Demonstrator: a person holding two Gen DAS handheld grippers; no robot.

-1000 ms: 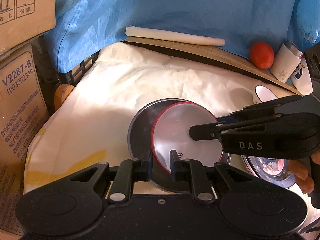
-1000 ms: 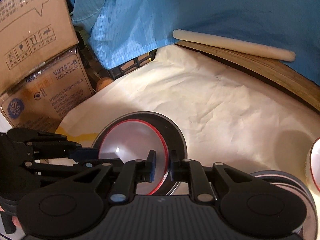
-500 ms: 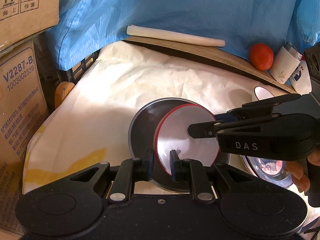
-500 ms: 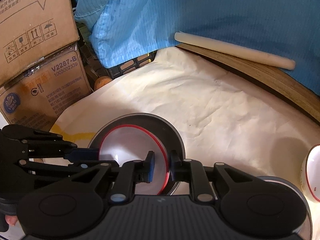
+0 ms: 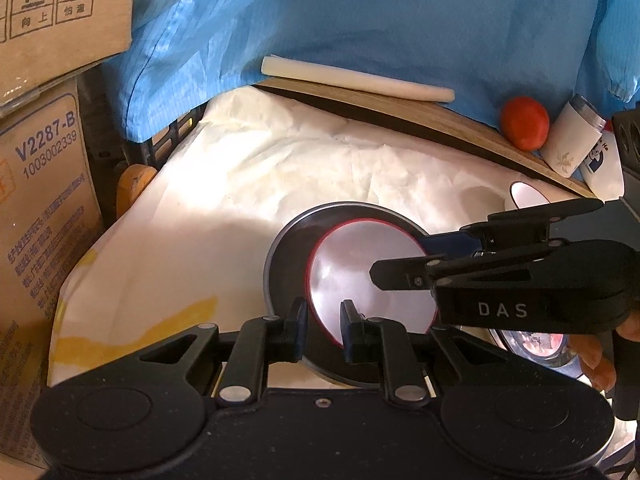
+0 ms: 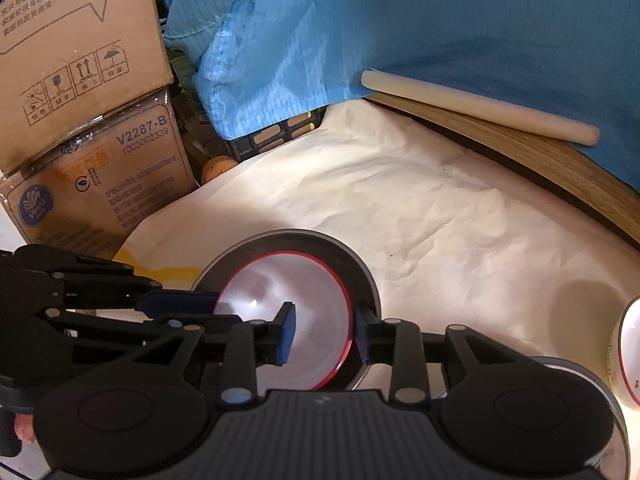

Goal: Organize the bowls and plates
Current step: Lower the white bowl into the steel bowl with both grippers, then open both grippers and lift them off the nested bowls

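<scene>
Plate [image 6: 296,312] rim sits between opening right gripper [image 6: 325,334] fingers.

Wooden table [image 5: 460,114], crumpled cream sheet [image 5: 280,168] over it, dark plate [image 5: 286,264] on sheet

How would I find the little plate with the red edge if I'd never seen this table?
Look at the wrinkled white paper covering the table, then the dark round plate near its front. The red-rimmed plate lies inside it. It is smaller, pale and shiny, and the only flat dish with a thin red ring.
</scene>
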